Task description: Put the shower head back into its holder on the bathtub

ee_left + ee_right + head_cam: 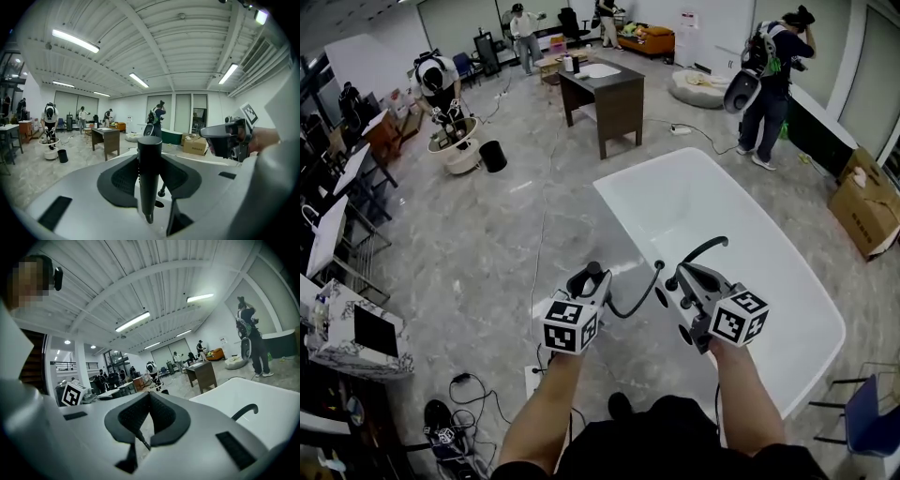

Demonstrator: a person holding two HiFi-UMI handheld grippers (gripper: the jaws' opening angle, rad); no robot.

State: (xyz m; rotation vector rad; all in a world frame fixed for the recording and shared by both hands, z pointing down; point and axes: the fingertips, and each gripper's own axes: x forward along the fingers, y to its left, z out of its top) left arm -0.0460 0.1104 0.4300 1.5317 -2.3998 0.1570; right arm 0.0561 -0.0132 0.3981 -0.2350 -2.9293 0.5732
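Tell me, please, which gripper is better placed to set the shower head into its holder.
Left: the left gripper has its jaws on the shower head, so it can probably carry it over; the right gripper only pinches the thin hose.

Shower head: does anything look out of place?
Yes. The black cylindrical shower head is off the white bathtub, gripped in the jaws of the left gripper. Its thin black hose hangs in a loose loop across to the right gripper.

Obstacle: black faucet [704,247] on bathtub [750,216] rim, 1 o'clock, just ahead.
Free: bathtub interior beyond, 1–2 o'clock; floor [487,244], 11 o'clock.
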